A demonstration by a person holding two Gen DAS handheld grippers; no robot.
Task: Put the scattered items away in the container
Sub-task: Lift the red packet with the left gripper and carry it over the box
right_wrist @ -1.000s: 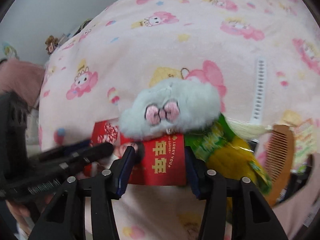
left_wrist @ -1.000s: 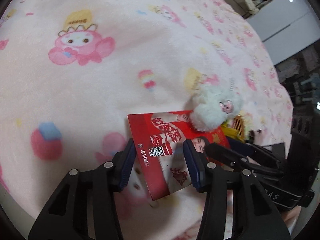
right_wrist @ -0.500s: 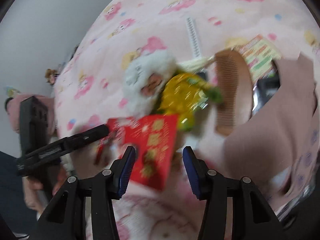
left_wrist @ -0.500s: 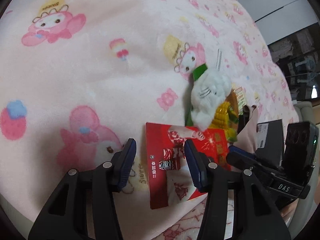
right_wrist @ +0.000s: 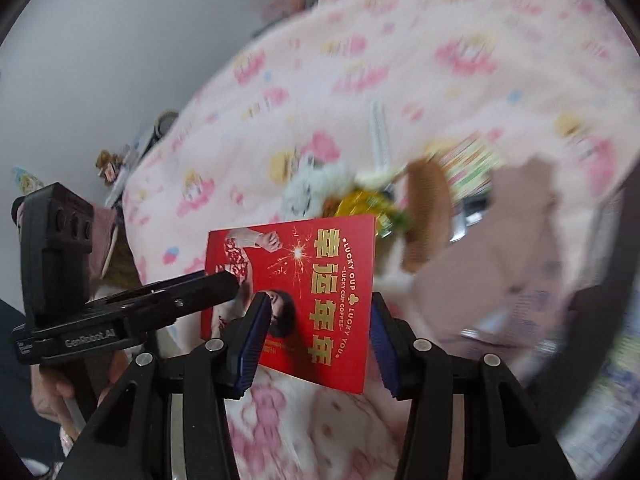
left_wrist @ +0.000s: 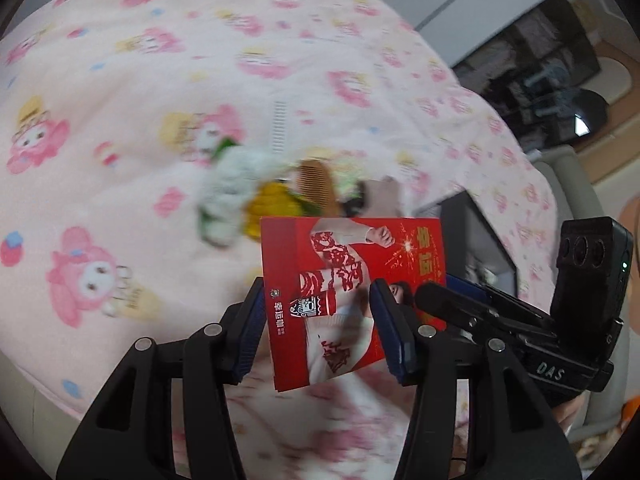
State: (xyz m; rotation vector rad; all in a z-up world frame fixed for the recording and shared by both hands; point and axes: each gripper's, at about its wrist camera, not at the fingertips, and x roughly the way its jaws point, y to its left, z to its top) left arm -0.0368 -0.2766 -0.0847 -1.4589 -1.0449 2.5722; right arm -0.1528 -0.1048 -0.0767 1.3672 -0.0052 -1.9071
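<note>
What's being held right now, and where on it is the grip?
The red packet is held clear of the blanket by both: the left gripper at its lower left edge, the right gripper at its lower right edge.

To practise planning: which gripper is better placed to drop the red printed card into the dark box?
Probably the right gripper: its jaws are closing with the red printed card between them, and the dark box lies on its side.

Red printed card [left_wrist: 352, 276] tilted above scattered items.
</note>
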